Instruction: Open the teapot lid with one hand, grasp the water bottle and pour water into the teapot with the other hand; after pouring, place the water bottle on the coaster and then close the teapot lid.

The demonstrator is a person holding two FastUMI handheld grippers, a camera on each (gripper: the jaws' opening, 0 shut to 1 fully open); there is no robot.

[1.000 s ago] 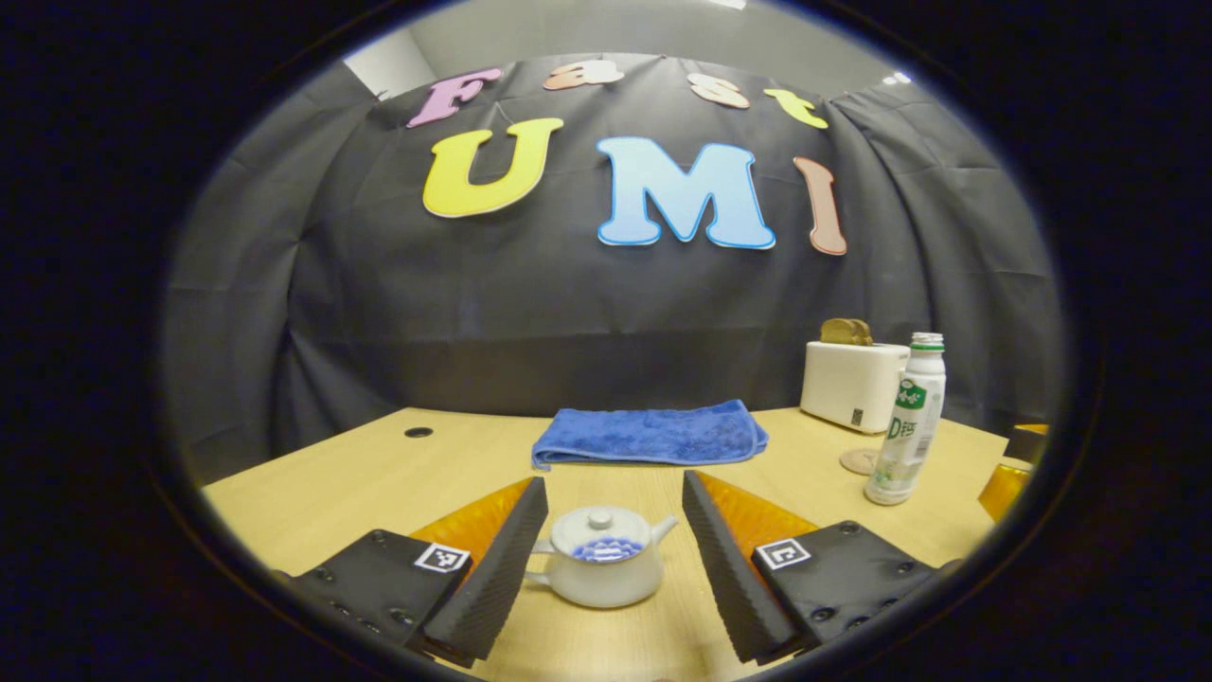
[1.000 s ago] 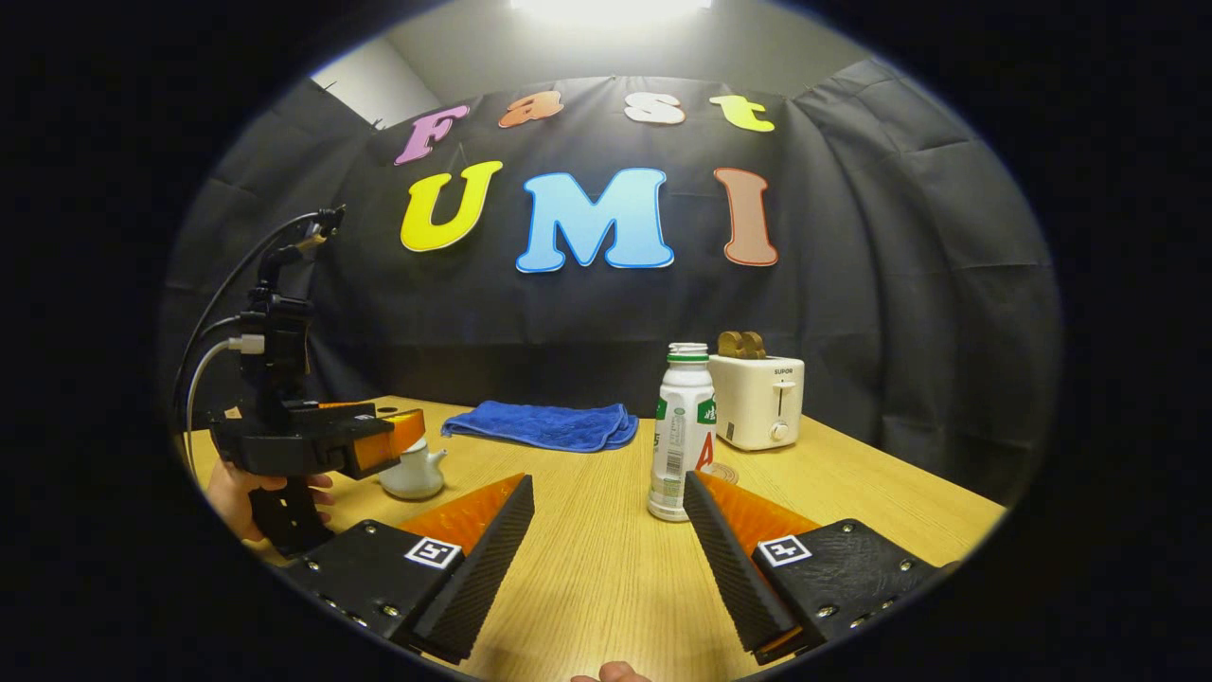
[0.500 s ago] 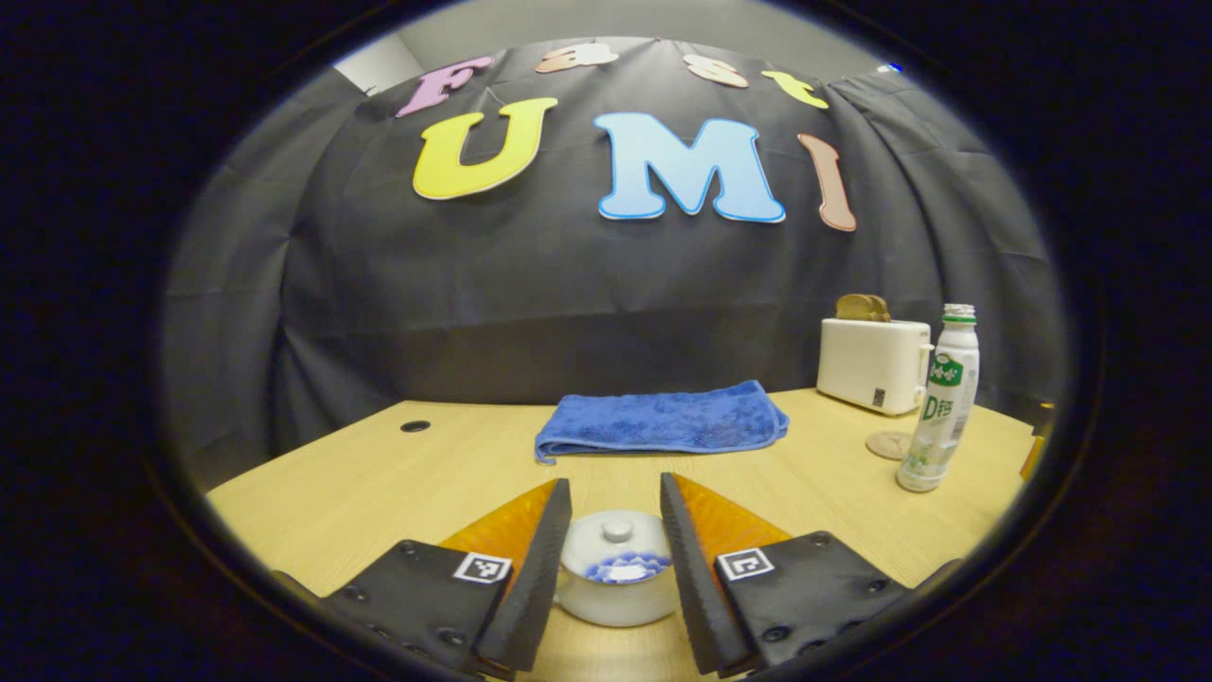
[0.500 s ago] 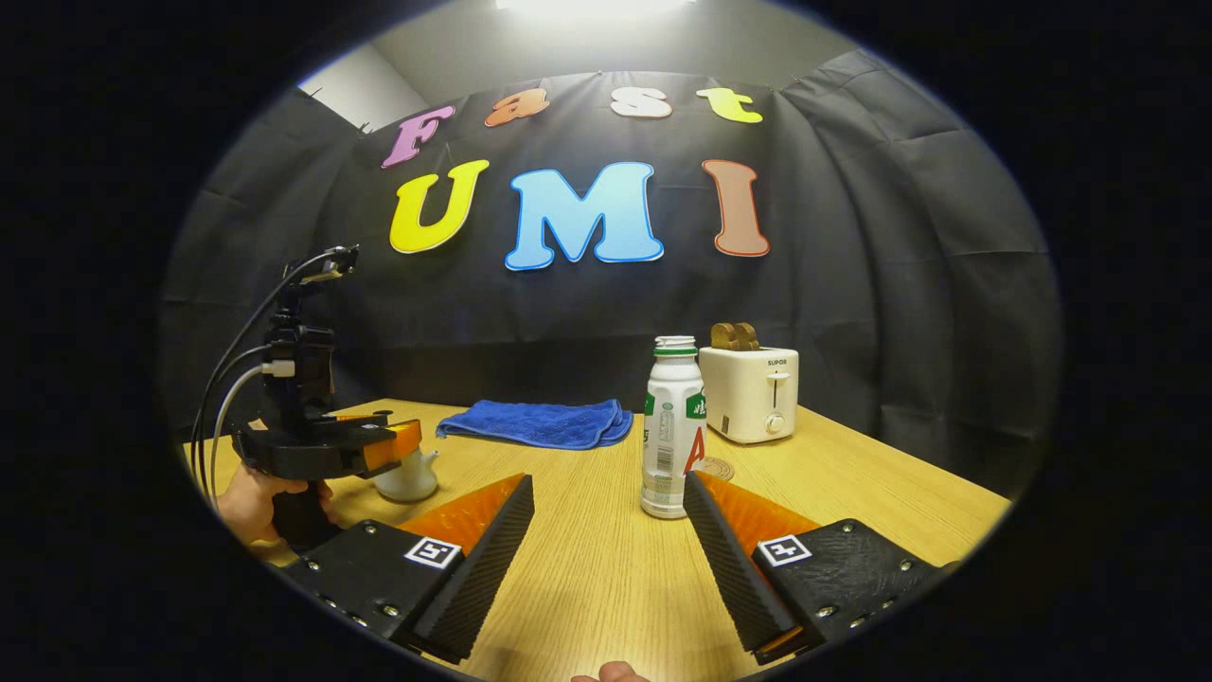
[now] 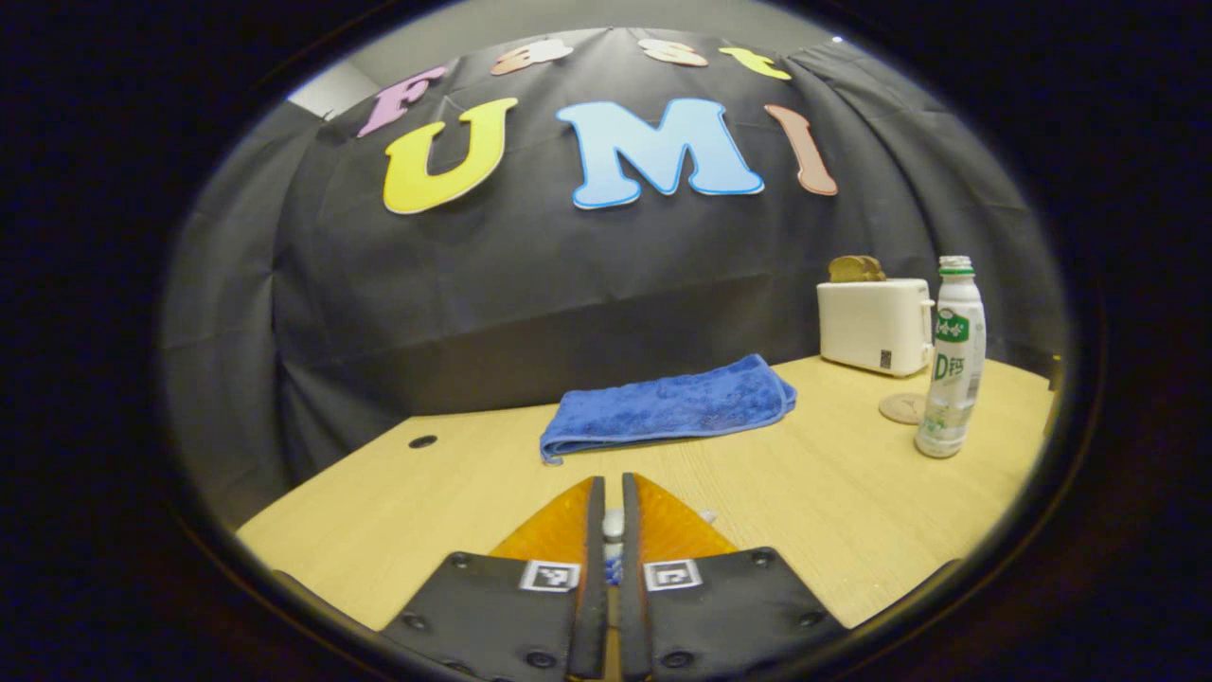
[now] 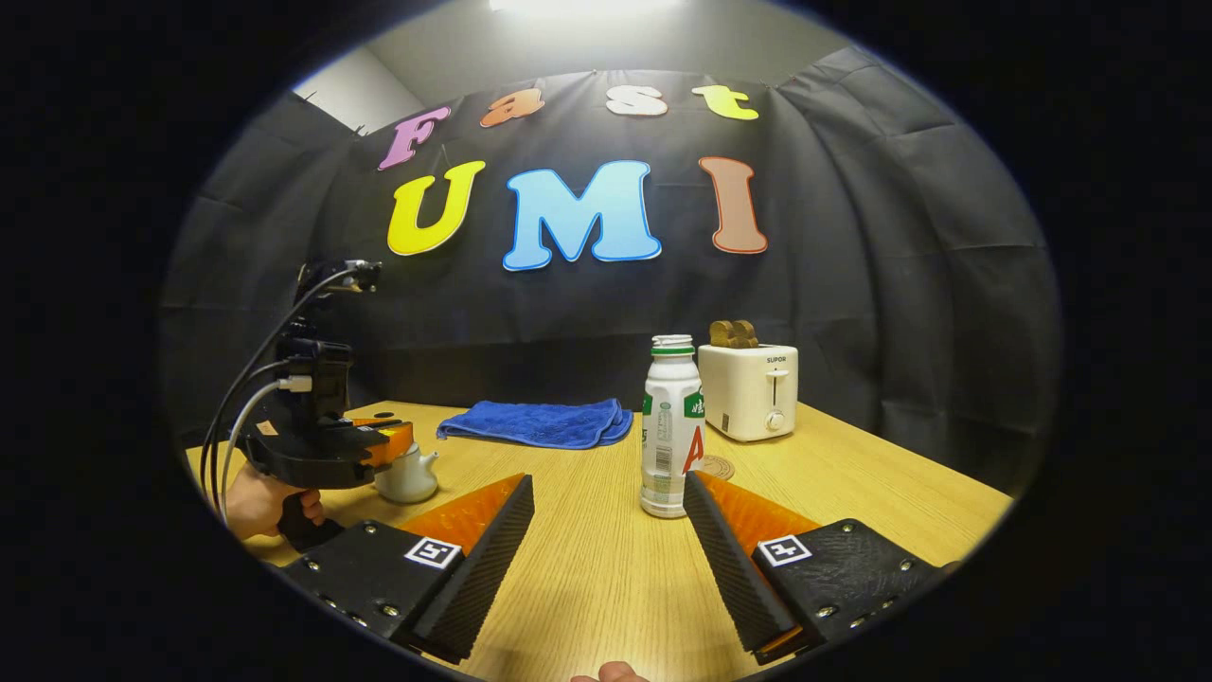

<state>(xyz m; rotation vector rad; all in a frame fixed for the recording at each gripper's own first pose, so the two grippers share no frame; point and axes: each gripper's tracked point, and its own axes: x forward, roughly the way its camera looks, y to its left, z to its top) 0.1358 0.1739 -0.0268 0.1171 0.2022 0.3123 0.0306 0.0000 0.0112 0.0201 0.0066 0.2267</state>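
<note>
Your left tool (image 5: 607, 540) is pinching the white teapot's lid knob (image 5: 613, 523); your right tool (image 6: 609, 530) is gaping before the white plastic water bottle (image 6: 669, 426), with the blue folded towel (image 6: 540, 422) lying behind.

Setting: a staged recording booth dressed as a household corner, not a lived-in home.
- Black cloth wall (image 6: 852, 284): draped in folds around the far and side edges of the tabletop, with a plain pale room wall (image 6: 355, 90) and a ceiling light (image 6: 582, 5) showing above its top edge.
- Tabletop (image 6: 606, 578): light wood grain, with a round cable hole (image 5: 422, 441) at far left, as on an office desk.
- Household props: a white toaster (image 6: 749, 391) holding toast at far right; a folded blue towel (image 5: 668, 407) at the far middle; a white teapot (image 6: 408, 476) at left; a water bottle (image 6: 671, 426) beside a round coaster (image 6: 715, 467).
- Recording gear: handheld tongs (image 6: 383, 445) with cables, held in a person's hand (image 6: 254, 499) at left.
</note>
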